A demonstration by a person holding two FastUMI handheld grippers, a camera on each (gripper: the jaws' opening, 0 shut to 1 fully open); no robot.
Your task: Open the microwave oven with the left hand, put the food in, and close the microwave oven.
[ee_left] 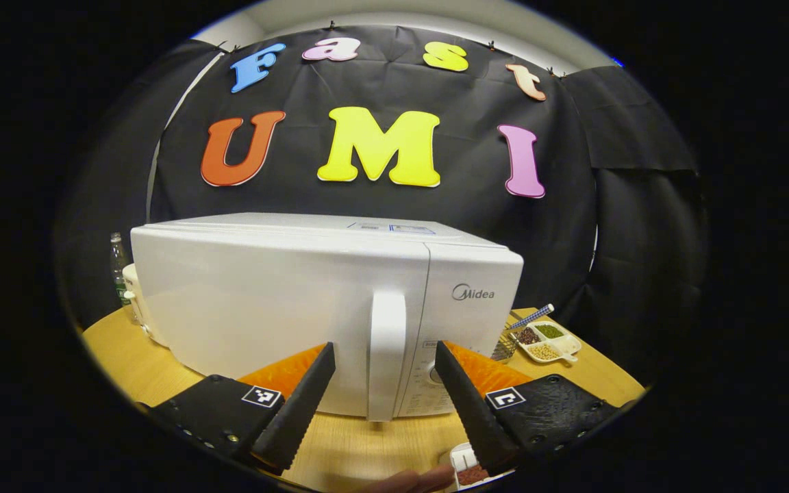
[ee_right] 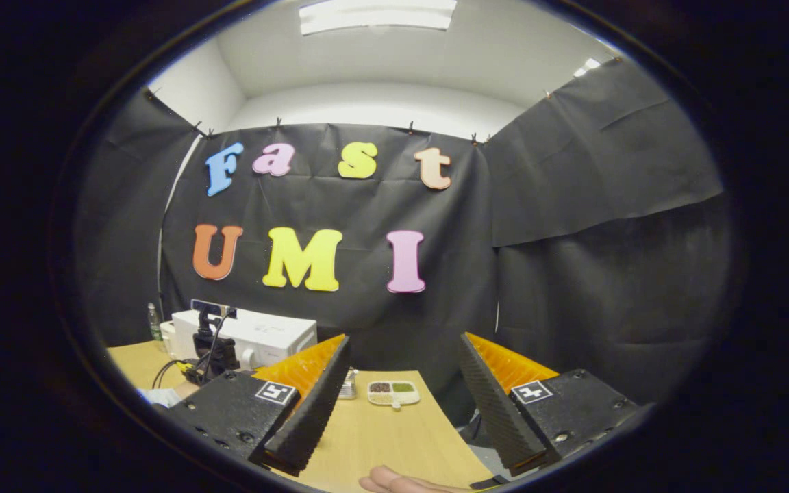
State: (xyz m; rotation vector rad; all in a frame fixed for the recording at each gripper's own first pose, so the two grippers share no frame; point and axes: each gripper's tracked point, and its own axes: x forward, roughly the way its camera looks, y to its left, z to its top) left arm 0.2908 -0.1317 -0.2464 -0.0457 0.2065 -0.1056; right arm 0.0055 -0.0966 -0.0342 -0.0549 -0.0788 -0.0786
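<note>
Left gripper view: the left gripper (ee_left: 384,380) is spread wide with nothing between its fingers, held just in front of the white microwave oven (ee_left: 326,301), whose door is closed. The door's vertical handle (ee_left: 387,352) stands between the two fingers — neither finger touches it. The oven sits on a wooden table (ee_left: 360,452). To its right, farther back, lies a white divided tray of beans (ee_left: 548,340) with a small wire basket (ee_left: 504,346) beside it and a striped stick (ee_left: 531,316) behind. At the near edge, by the right finger, a small white dish of reddish food (ee_left: 468,469) rests on the table, a fingertip (ee_left: 415,479) just left of it. A bottle (ee_left: 118,267) stands at the oven's far left.

Right gripper view: the right gripper (ee_right: 405,400) is also wide open and empty, raised above the table's near right end — the microwave is well off to the left. The other gripper's camera mount (ee_right: 208,349) shows before the oven.
</note>
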